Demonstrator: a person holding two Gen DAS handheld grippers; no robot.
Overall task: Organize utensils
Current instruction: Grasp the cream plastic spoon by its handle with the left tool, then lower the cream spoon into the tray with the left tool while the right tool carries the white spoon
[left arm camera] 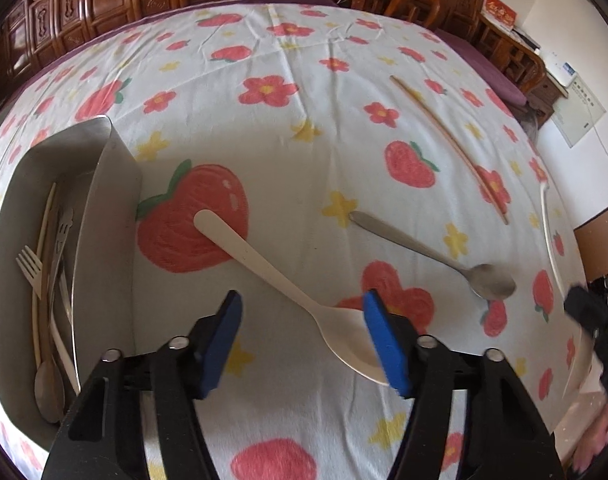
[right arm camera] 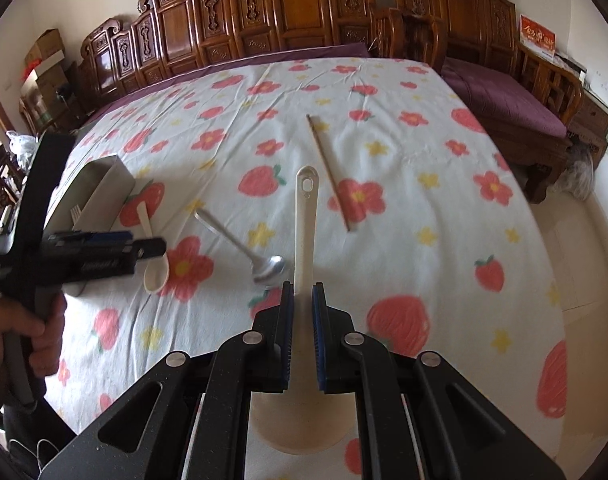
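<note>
- Your left gripper [left arm camera: 304, 336] hangs apart over the cream spoon [left arm camera: 287, 292], mid-table beside the metal tray [left arm camera: 103, 216]; its pad sits over the bowl, so closing may skid it.
- Your right gripper [right arm camera: 302, 320] is clamped on the white ladle [right arm camera: 306, 220]; it could tilt out.

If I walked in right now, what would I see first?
Probably the tablecloth with its big red strawberries and flowers, spread over the whole table. Next, the right gripper clamped on the handle of a cream ladle in the middle. On the left, the left gripper hangs open over a cream spoon, beside a metal box already holding forks and spoons.
</note>
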